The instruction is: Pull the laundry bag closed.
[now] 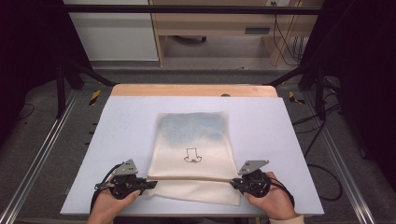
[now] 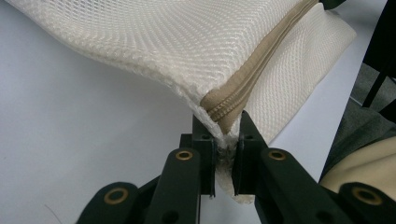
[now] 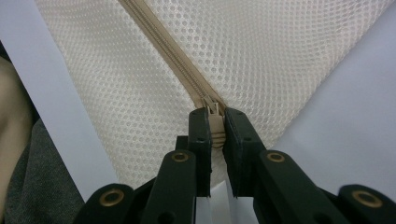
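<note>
The left gripper (image 1: 150, 183) is clamped on the left end of the tan zipper (image 1: 191, 178). That zipper crosses the near part of a cream mesh laundry bag (image 1: 196, 135), lying flat mid-table on the pale lavender tabletop (image 1: 126, 121), with a bluish shade showing through its far half and a small black printed logo (image 1: 192, 156). The right gripper (image 1: 232, 182) pinches the zipper pull (image 3: 214, 122).

A cream mesh laundry bag (image 1: 194, 156) lies flat on the pale blue-topped table (image 1: 121, 121), about midway between its left and right edges, toward the near side. Its tan zipper band (image 1: 191, 178) runs left to right across the bag near its front edge. The left tool (image 1: 150, 183) sits at the band's left end and the right tool (image 1: 232, 182) at its right end, each clamped on it
</note>
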Available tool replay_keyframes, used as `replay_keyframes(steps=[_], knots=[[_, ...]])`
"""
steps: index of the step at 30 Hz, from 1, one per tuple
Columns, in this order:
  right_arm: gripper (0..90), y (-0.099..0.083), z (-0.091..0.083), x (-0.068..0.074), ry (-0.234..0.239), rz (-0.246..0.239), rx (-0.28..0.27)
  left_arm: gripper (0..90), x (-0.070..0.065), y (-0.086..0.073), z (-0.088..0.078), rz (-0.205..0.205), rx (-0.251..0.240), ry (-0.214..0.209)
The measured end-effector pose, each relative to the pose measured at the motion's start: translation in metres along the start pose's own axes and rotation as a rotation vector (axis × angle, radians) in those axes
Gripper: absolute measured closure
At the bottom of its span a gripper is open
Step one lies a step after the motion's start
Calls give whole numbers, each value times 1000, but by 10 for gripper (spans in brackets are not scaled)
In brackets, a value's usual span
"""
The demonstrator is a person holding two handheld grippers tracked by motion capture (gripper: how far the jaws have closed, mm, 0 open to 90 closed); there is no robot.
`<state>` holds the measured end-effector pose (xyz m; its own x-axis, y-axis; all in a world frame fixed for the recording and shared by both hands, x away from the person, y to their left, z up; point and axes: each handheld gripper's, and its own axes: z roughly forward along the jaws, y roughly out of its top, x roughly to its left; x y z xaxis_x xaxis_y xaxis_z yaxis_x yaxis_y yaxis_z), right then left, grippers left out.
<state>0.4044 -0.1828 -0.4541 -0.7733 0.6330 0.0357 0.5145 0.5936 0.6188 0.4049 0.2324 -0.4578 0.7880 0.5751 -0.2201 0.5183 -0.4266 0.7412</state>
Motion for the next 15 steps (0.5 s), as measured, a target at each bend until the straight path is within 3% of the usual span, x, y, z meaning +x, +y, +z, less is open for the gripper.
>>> replay_keyframes(steps=[15], knots=[[817,-6,-5,-4,-4,18,-5,818,0,0,1,1,1,-1]])
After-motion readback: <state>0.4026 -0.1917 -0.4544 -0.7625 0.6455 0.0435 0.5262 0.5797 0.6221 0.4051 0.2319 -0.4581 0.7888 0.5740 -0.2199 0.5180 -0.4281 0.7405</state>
